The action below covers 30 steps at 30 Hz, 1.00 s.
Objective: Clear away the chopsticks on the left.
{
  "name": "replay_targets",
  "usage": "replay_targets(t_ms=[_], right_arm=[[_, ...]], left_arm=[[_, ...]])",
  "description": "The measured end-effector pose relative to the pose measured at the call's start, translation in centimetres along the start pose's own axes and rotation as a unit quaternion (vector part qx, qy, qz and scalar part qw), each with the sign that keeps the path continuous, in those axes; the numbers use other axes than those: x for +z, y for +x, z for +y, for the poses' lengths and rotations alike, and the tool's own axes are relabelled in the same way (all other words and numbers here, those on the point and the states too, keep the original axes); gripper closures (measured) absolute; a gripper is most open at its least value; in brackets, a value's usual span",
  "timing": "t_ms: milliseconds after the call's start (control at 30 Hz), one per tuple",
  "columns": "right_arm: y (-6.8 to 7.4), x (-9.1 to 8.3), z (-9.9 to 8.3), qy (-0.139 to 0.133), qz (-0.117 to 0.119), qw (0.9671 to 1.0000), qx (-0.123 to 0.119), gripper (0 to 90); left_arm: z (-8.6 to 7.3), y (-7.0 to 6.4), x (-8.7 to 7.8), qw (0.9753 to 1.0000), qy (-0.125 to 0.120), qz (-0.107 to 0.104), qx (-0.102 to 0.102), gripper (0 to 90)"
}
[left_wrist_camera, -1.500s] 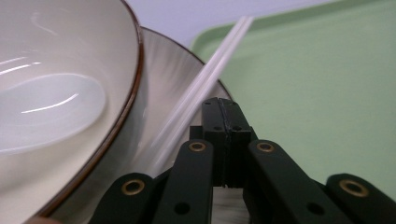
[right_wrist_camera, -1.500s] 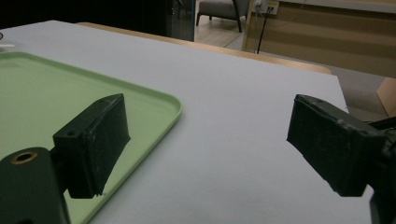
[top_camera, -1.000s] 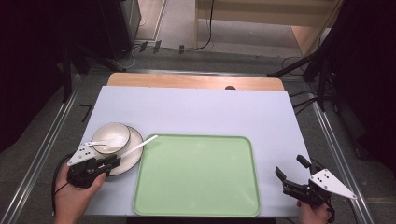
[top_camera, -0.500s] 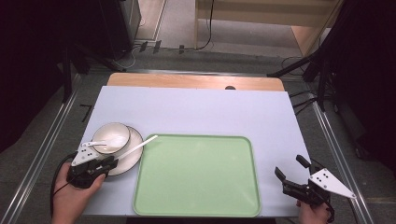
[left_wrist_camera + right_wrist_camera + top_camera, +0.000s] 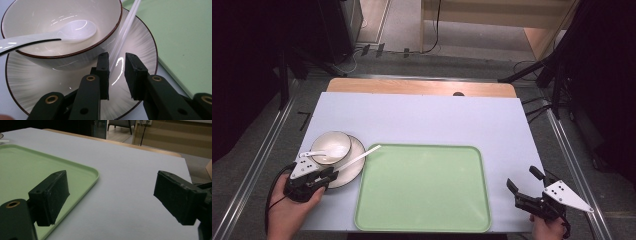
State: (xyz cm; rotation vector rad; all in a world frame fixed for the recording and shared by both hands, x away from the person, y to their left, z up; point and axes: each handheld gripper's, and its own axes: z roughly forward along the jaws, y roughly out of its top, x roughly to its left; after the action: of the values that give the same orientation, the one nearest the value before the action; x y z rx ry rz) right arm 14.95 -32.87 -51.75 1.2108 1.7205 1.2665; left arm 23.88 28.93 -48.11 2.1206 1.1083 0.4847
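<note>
Left tool (image 5: 116, 63) is straddling a white chopstick (image 5: 123, 32) lying across the plate (image 5: 143, 47) beside the bowl (image 5: 60, 30), jaws narrowly parted, not yet gripping; right tool (image 5: 526, 181) is hovering wide open and empty beyond the green tray (image 5: 422, 190).

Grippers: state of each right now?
Left gripper: open, jaws astride the white stick on the plate, not clamped.
Right gripper: open, empty.
</note>
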Motion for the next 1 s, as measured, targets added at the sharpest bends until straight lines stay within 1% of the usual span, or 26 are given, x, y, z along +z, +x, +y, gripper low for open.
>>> replay_targets(t_ms=[200,267,367,400,500,633,733,800,833,900,933,967,1000], right_arm=[[0.0,0.0,0.0,0.000,0.001,1.0000,0.001,13.0],[0.0,0.0,0.0,0.000,0.001,1.0000,0.001,13.0],[-0.1,0.0,0.0,0.000,0.001,1.0000,0.001,13.0],[-0.1,0.0,0.0,0.000,0.000,1.0000,0.002,13.0],[-0.1,0.0,0.0,0.000,0.001,1.0000,0.002,13.0],[-0.1,0.1,-0.1,0.001,0.001,1.0000,0.002,13.0],[-0.1,0.1,-0.1,0.001,0.002,1.0000,0.002,13.0],[-0.1,0.1,-0.1,0.002,0.002,1.0000,0.002,13.0],[-0.1,0.0,-0.1,0.002,0.002,1.0000,0.002,13.0],[-0.1,0.0,-0.1,0.002,0.002,1.0000,0.003,13.0],[-0.1,0.0,-0.1,0.002,0.002,1.0000,0.003,13.0],[-0.1,0.0,-0.1,0.002,0.002,1.0000,0.003,13.0],[-0.1,0.0,-0.1,0.002,0.002,1.0000,0.003,13.0]], left_arm=[[0.0,0.0,0.1,1.0000,0.002,-0.002,0.000,73.8],[0.0,-0.1,0.2,0.9999,0.010,0.000,0.005,73.8],[0.0,-0.4,0.5,0.9995,0.024,0.005,0.018,73.8],[0.0,-0.5,0.6,0.9995,0.025,0.005,0.019,73.8],[0.1,-0.7,0.9,0.9992,0.032,0.002,0.023,74.0],[0.1,-0.9,1.6,0.9982,0.051,-0.005,0.031,76.0],[0.1,-1.2,2.0,0.9973,0.060,-0.012,0.039,78.7],[0.1,-1.4,2.2,0.9964,0.066,-0.017,0.050,81.2],[0.1,-1.5,2.3,0.9963,0.065,-0.019,0.053,82.6],[0.2,-1.8,2.2,0.9954,0.065,-0.012,0.070,85.0],[0.2,-1.9,2.2,0.9953,0.060,-0.011,0.075,85.1],[0.2,-2.0,2.1,0.9947,0.060,-0.014,0.083,85.2],[0.4,-2.2,2.0,0.9947,0.054,-0.015,0.085,85.3]])
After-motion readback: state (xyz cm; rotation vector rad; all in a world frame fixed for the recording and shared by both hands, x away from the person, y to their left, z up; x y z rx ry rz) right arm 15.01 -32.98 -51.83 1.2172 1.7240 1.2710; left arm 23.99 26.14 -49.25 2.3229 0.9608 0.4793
